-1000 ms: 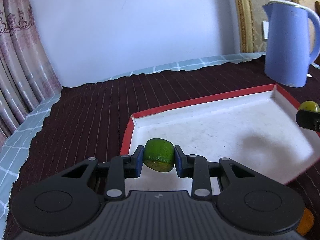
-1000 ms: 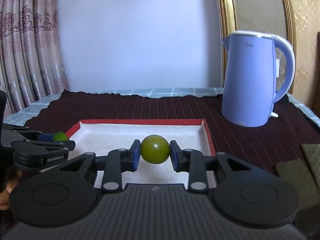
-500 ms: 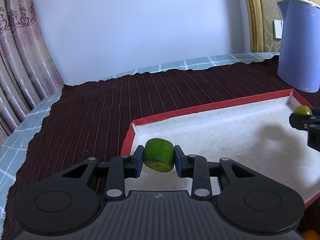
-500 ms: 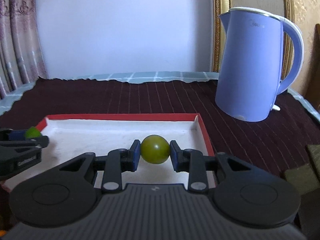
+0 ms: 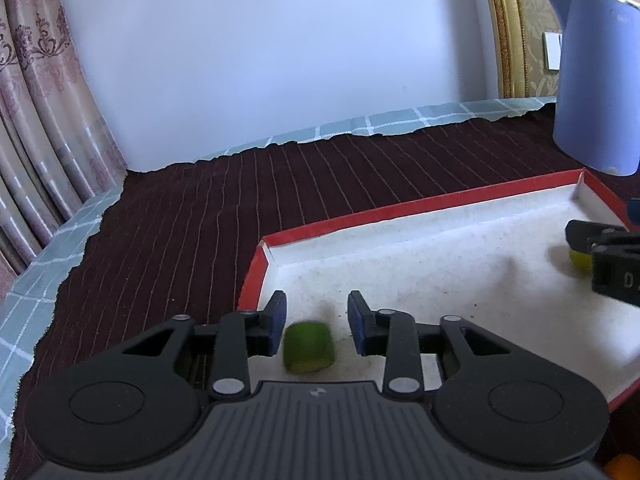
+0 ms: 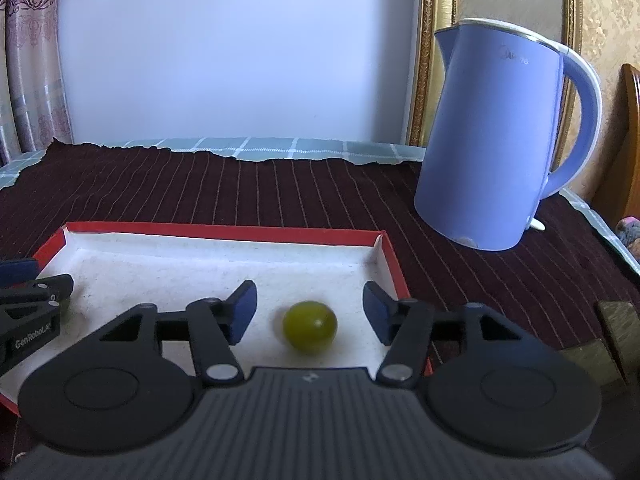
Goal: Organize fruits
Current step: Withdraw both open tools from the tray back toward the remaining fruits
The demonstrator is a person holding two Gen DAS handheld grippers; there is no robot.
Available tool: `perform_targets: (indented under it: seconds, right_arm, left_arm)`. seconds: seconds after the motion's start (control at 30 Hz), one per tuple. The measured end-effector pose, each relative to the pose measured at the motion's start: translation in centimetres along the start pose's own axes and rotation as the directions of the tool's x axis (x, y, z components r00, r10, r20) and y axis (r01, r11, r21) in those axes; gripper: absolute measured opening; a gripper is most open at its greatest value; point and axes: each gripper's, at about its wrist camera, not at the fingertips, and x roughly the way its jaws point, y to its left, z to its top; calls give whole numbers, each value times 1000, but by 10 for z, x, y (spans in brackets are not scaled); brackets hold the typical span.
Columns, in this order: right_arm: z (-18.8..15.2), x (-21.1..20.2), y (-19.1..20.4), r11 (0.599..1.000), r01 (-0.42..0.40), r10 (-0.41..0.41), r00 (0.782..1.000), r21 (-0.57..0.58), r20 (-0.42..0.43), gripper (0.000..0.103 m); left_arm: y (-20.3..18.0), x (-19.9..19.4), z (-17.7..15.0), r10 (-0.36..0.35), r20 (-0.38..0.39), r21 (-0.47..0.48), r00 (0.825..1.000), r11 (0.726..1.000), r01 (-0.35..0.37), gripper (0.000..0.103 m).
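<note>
In the lower middle of the left wrist view, the left gripper (image 5: 316,322) stands narrowly parted, its jaws having just been opening, and the green fruit (image 5: 307,347) it clamped a second ago now sits free between the pads, blurred, at the tray's (image 5: 420,204) near left corner. Likewise the right gripper (image 6: 310,312), jaws just opened wide, straddles the released round olive-green fruit (image 6: 310,330) lying directly ahead near the tray's right wall. Farther back, the blue kettle (image 6: 496,140) stands on the dark tabletop cloth (image 6: 280,192).

A home interior: patterned curtains (image 5: 36,120) by a pale wall, a gilt frame (image 6: 426,52), and a blue electric kettle (image 6: 492,140) on a tabletop draped in dark striped cloth (image 6: 280,196).
</note>
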Motion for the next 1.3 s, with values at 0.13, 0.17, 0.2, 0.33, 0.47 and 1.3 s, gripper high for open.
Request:
perform_targets:
  seconds: [0.13,0.17,0.2,0.33,0.47,1.3]
  right_arm:
    - [-1,-7,1,1000,12,-12,1000,-7,15,75]
    - [-2,-10,2,1000,17,-17,1000,-8,21,76]
    - [-2,-13,2,1000,22,-22,999,-9,26,79]
    - [-2,-31,5,999,50,-50,997,-2,65,103]
    - [-6,-53,1,998,30,-34,997,50,74,103]
    - [-124,-136,-40,968,-153,120,978,201,169,103]
  left_arm:
    - [2,-13,-1,15,48,-3,999,1000,-15,74]
    - [2,-17,-1,20,56,3,998,1000,-20,74]
    - [3,-21,-1,20,61,6,998,1000,-20,74]
    - [14,-43,-5,-1,87,-27,996,1000,3,74]
    - [35,-71,-17,-28,126,-81,992,996,38,74]
    - [136,-151,-198,120,188,-267,975,961,-67,82]
